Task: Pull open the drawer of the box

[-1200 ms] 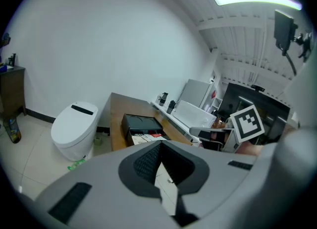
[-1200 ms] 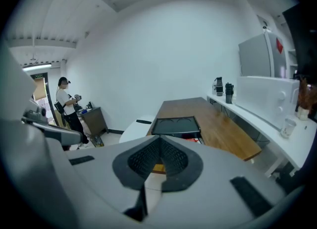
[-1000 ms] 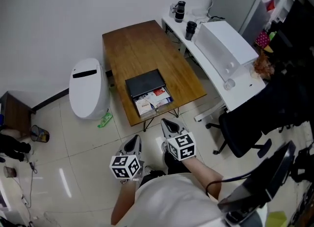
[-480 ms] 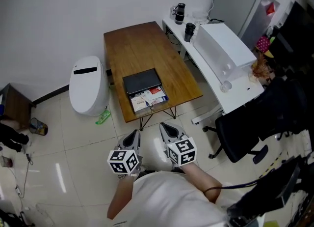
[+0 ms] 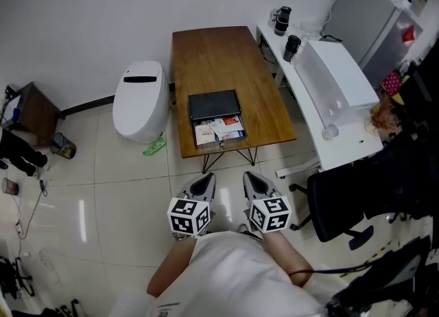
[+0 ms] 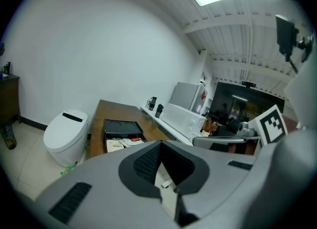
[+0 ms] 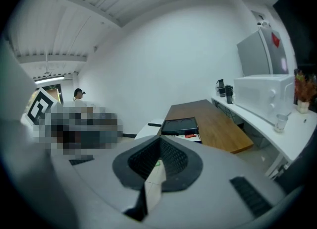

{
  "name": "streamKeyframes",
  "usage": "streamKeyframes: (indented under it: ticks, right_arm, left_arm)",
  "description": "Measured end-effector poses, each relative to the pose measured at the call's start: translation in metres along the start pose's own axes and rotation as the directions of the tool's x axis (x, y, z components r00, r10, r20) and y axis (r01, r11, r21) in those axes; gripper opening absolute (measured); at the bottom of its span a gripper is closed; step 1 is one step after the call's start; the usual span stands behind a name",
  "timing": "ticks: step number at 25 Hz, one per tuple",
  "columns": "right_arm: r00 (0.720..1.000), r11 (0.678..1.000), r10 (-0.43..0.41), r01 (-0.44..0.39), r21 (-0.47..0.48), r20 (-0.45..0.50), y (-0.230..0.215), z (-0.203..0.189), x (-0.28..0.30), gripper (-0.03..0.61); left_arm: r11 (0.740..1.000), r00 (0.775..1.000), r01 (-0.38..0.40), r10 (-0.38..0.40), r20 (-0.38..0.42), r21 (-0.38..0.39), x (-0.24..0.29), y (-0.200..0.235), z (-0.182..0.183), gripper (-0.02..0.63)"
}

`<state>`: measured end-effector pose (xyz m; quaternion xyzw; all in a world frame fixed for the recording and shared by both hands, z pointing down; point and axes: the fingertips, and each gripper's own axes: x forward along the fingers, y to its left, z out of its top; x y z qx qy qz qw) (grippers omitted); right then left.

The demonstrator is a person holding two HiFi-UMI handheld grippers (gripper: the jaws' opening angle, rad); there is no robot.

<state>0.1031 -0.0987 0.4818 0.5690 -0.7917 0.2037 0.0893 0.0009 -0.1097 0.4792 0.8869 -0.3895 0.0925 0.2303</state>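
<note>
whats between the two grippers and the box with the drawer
Head view: only tiled floor, then the wooden table's near edge and thin legs, lie before the box.

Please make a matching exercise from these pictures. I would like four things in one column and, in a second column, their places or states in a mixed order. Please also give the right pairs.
Column one
1. drawer
2. white bin
3. black office chair
4. left gripper

Column two
A. on the floor, beside the white desk
B. held above the floor tiles, short of the wooden table
C. pulled out of the black box, papers showing
D. on the floor, left of the wooden table in the head view

Pairs: 1-C, 2-D, 3-A, 4-B
</note>
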Motion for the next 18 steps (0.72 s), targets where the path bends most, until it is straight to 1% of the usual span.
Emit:
streamKeyframes:
  ticks: [3,6,9,12,18]
  right_arm:
    - [1.0,1.0,0.03,-0.03,-0.008,-0.003,0.002,0.003,0.007,-0.012]
    - [0.999,0.999,0.047,-0.047,-0.001,-0.014,0.002,0.003,0.01,-0.012]
    - [0.997,0.998,0.066,-0.066,-0.016,-0.028,0.007,-0.002,0.011,-0.012]
    - [0.996,0.996,0.08,-0.081,-0.021,-0.044,0.01,-0.005,0.015,-0.012]
    - [0.995,0.995,0.095,-0.096,-0.025,-0.042,0.017,-0.003,0.016,-0.012]
  left_arm:
    - [1.0,1.0,-0.024,0.024,-0.013,-0.014,-0.002,0.002,-0.01,0.002]
    - [0.998,0.999,-0.051,0.05,-0.015,-0.041,-0.006,0.006,-0.015,0.002]
    - [0.996,0.998,-0.069,0.069,-0.013,-0.048,-0.01,0.007,-0.018,0.003]
    - [0.995,0.997,-0.082,0.082,-0.012,-0.06,-0.013,0.01,-0.021,0.002]
    - [0.993,0.995,-0.095,0.094,-0.021,-0.07,-0.021,0.012,-0.028,0.002]
